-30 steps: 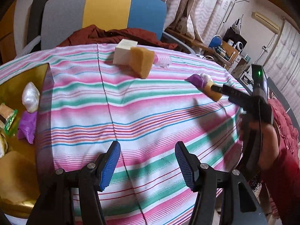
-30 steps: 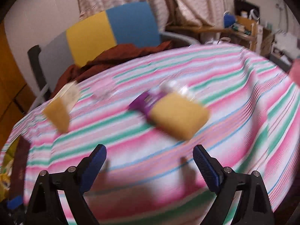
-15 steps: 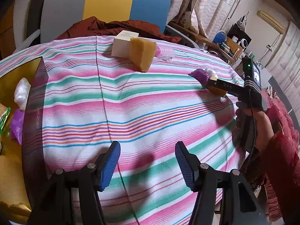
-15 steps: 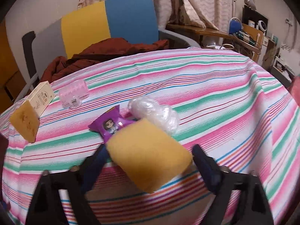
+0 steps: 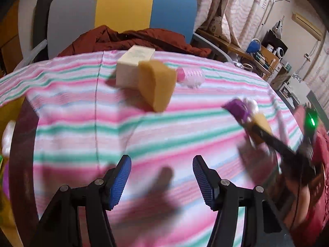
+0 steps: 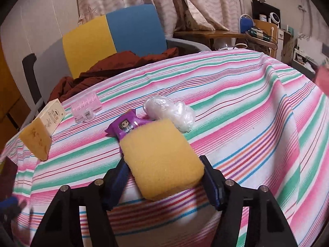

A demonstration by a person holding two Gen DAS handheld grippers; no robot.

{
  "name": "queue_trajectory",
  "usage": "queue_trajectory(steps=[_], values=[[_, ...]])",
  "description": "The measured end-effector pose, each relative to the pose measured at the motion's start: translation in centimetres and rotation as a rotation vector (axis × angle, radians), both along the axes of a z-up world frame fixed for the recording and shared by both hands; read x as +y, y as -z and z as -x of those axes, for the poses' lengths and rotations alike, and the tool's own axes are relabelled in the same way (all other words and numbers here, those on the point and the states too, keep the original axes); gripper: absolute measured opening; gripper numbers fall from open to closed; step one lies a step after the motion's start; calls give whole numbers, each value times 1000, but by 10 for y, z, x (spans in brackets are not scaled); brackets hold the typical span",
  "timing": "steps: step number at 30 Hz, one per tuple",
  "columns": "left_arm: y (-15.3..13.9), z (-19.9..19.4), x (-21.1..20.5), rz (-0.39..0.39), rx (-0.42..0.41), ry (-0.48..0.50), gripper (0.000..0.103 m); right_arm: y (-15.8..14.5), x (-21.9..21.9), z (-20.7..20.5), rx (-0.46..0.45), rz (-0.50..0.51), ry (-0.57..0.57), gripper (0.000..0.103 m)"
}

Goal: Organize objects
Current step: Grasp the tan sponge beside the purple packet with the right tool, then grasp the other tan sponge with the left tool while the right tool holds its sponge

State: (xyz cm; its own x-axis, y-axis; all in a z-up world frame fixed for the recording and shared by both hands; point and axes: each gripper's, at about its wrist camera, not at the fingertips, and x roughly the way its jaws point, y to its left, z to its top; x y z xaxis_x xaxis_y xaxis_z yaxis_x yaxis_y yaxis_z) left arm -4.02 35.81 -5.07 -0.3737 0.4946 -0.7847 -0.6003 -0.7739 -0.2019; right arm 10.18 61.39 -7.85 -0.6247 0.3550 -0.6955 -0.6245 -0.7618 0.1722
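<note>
Our right claw [image 6: 162, 177] has just been closing, and its two blue pads now sit against the sides of the yellow sponge [image 6: 160, 156], grasping it where it lies on the striped surface [image 6: 246, 111]. The sponge's far end overlaps a purple snack packet [image 6: 123, 124], and a crumpled clear plastic bag [image 6: 168, 109] lies touching the sponge's far corner, just beside the packet. Farther off to the left we see a pink ridged clip [image 6: 86, 106], then a cream box [image 6: 52, 113] with a second, wedge-shaped sponge [image 6: 37, 140] leaning against it near the surface's edge. Our left claw [image 5: 162, 180] stands released, its blue pads apart with nothing between them, hovering over bare striped cloth. From its camera the wedge sponge [image 5: 157, 84] and cream box [image 5: 133, 68] lie ahead near the far edge, the pink clip [image 5: 191, 76] just to their right. Over to the right we see the right claw's black finger [image 5: 273, 142] laid along the yellow sponge [image 5: 261, 123], beside the purple packet [image 5: 238, 109]. Behind the surface stands a chair [image 5: 123, 6] with a grey, yellow and blue back and a rust-red cloth [image 5: 131, 41] heaped on its seat.
</note>
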Motion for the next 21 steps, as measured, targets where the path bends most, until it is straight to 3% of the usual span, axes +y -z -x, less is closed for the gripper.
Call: queue_trajectory(steps=[7, 12, 15, 17, 19, 21], values=[[-3, 44, 43, 31, 41, -58, 65, 1, -4, 1, -8, -30, 11, 66], [6, 63, 66, 93, 70, -76, 68, 3, -4, 2, -11, -43, 15, 67], [13, 70, 67, 87, 75, -96, 67, 4, -4, 2, -9, -46, 16, 67], [19, 72, 62, 68, 77, -99, 62, 4, -4, 2, -8, -46, 16, 67], [26, 72, 57, 59, 87, -92, 49, 4, -4, 2, -6, -45, 17, 67], [31, 66, 50, 51, 136, -73, 46, 5, -4, 2, -9, -47, 17, 67]])
